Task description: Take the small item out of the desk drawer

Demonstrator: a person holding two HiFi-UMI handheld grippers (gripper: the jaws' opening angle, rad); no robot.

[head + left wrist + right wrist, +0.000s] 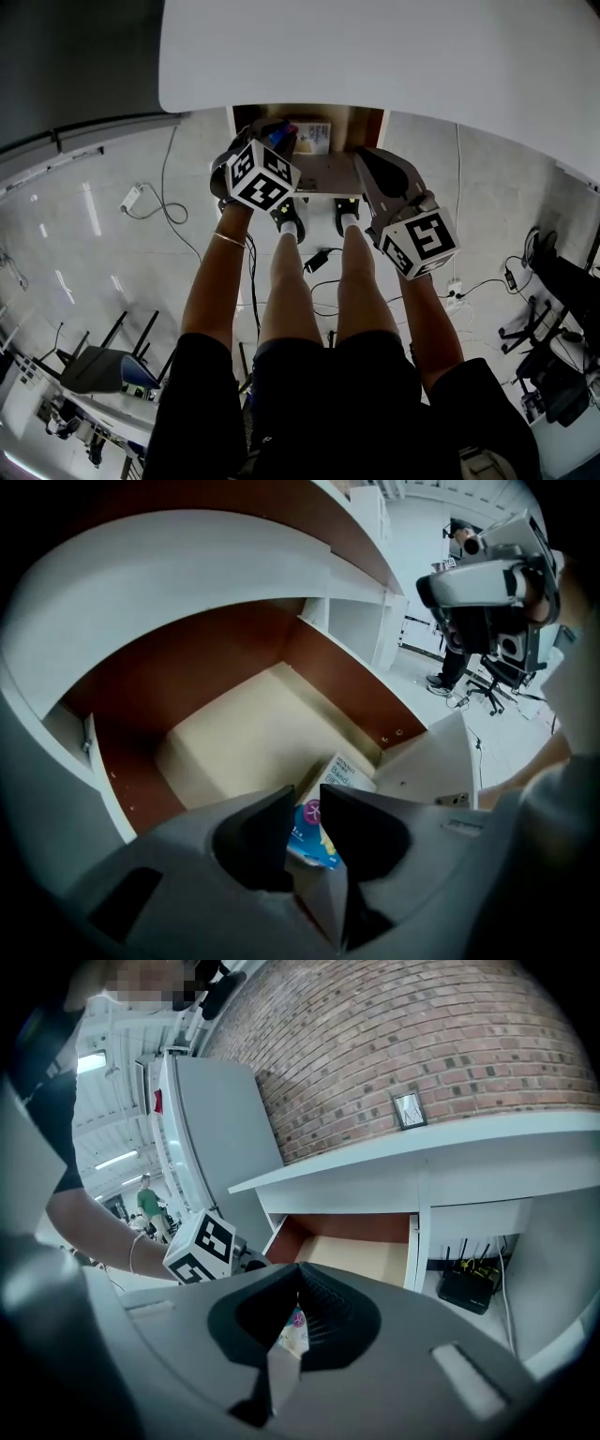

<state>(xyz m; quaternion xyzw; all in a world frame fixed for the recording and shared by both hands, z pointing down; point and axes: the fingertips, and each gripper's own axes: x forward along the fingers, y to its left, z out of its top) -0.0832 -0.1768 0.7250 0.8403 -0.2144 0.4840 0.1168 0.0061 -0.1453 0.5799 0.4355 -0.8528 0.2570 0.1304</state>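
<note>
Lower left of the head view: a grey chair [98, 367] on the pale floor [84, 262], well apart from the work. Middle left: a white adapter [130, 198] lying loose. Top centre, under the white surface [375, 47]: the open drawer [239, 733], with shoes [288, 221] just below its front and a black plug block [316, 261] between the legs [286, 291].

Left tool [307, 795] down inside the drawer's left part, jaws spread, pressing on nothing. Between and just past the tips, on the drawer bottom: the small blue packet [314, 841] with a round pink mark. Just right of it, a white bandage box [349, 773] near the corner of the brown wall [347, 682]. Upper left of the left gripper view: bare drawer bottom, roofed by the surface's overhang, open only at the near, uncovered end.

Right tool [298, 1292] beside the drawer's right front, jaws pressed together. In the hollow under the closed tips, a pale slip [294, 1327] with a pink mark; pinched or only seen through, impossible to tell.

Far right: a black router [466, 1288] under the surface, plus a power strip [455, 286] and a dark chair base [522, 328] on the floor.
</note>
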